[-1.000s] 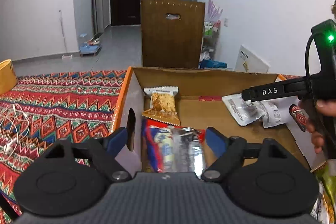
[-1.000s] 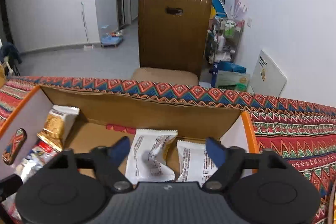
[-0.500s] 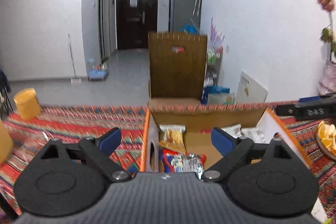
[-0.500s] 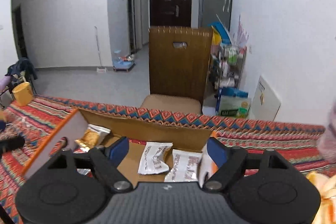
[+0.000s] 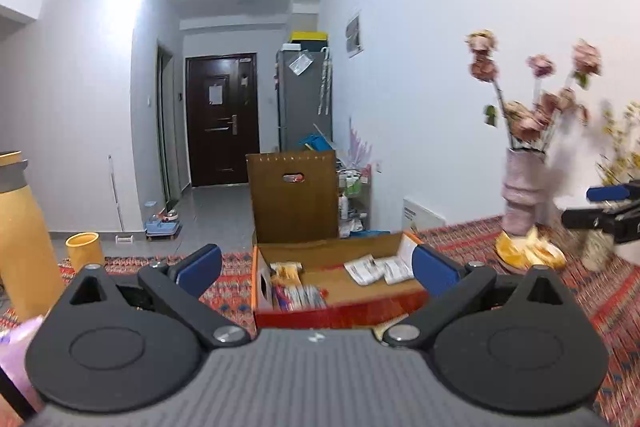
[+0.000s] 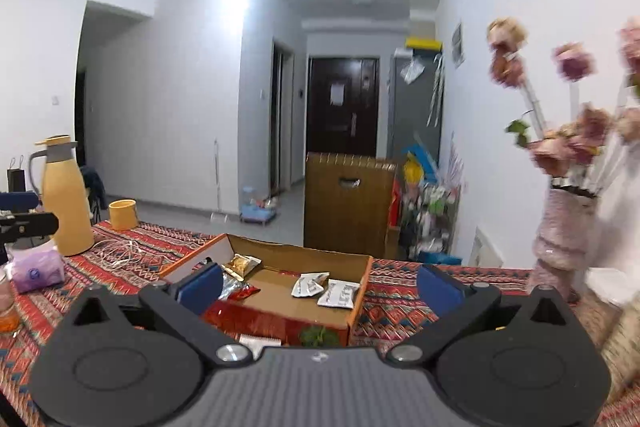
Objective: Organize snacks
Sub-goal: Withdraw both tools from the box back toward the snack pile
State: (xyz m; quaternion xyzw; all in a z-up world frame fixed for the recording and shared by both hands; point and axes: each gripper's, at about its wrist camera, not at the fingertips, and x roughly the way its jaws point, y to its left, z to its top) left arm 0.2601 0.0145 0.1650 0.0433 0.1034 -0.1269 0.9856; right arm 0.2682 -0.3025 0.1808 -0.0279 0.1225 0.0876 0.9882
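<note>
Cardboard box [image 6: 280, 291] sat on the patterned counter [image 6: 400, 291], holding the snacks: two white packets [image 6: 324, 287] toward its right side, a golden packet [image 6: 240, 263] and a foil one at its left. Both claws, left claw [image 5: 316, 263] and right claw [image 6: 318, 285], had just been opening; their jaws stood wide apart with nothing gripped between them.

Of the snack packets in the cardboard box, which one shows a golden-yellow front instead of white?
The golden packet at the box's far left; the two packets on the right are white.
</note>
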